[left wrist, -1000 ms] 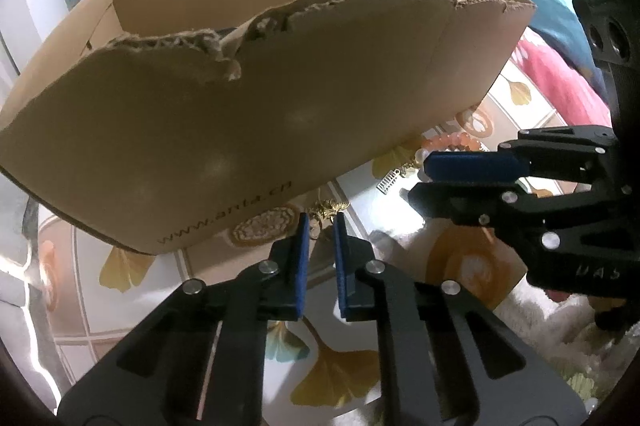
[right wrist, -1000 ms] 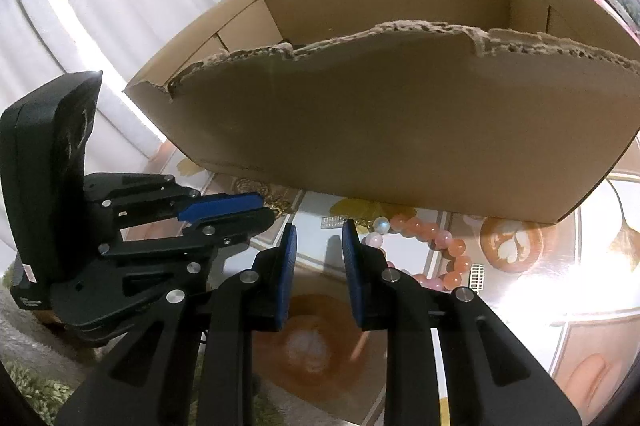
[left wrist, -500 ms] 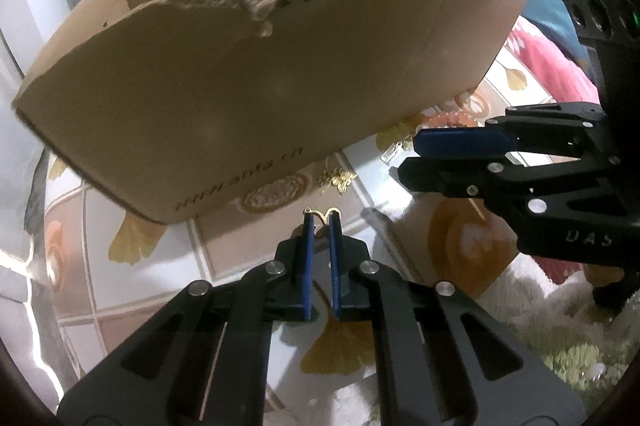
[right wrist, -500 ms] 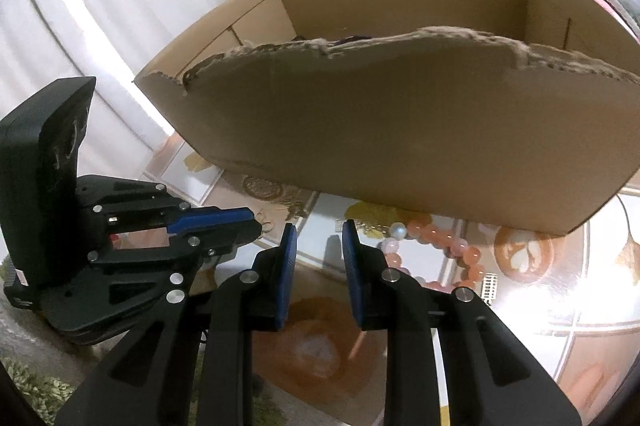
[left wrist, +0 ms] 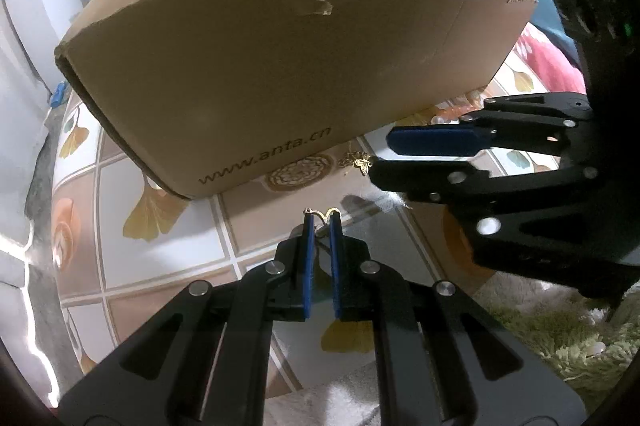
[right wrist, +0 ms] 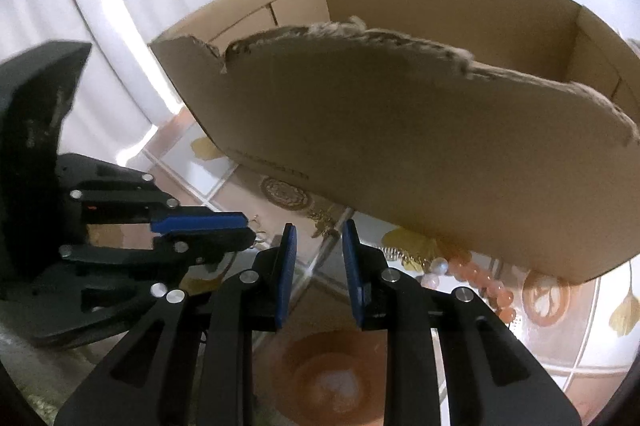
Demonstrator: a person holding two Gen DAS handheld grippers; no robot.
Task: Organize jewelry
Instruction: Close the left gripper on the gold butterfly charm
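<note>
My left gripper [left wrist: 321, 222] is pinched nearly closed on a small gold earring [left wrist: 322, 213], whose curled wire pokes out just past the blue pads [left wrist: 307, 258]. It hangs above the glossy ginkgo-patterned tabletop [left wrist: 168, 262], on the near side of the torn cardboard box [left wrist: 280, 77]. My right gripper [right wrist: 318, 262] holds nothing, its fingers a narrow gap apart, and sits close on the right of the left one.

More jewelry lies on the table along the foot of the box: a gold butterfly charm on a chain [left wrist: 362, 161] just under the right gripper's tip, and further right a pink bead bracelet [right wrist: 476, 276] beside a small gold comb-like piece [right wrist: 394, 253].

The grip is my main worry. I have the earring only by a thin wire at the very tips, so any loosening or jolt could let it slip out and fall onto the slick table. The box's near wall stands tall with a ragged rim; I judge that lifting too low would snag the earring on the torn edge and flick it out short of the inside. With the two grippers this close, a careless swing could also knock them together.
</note>
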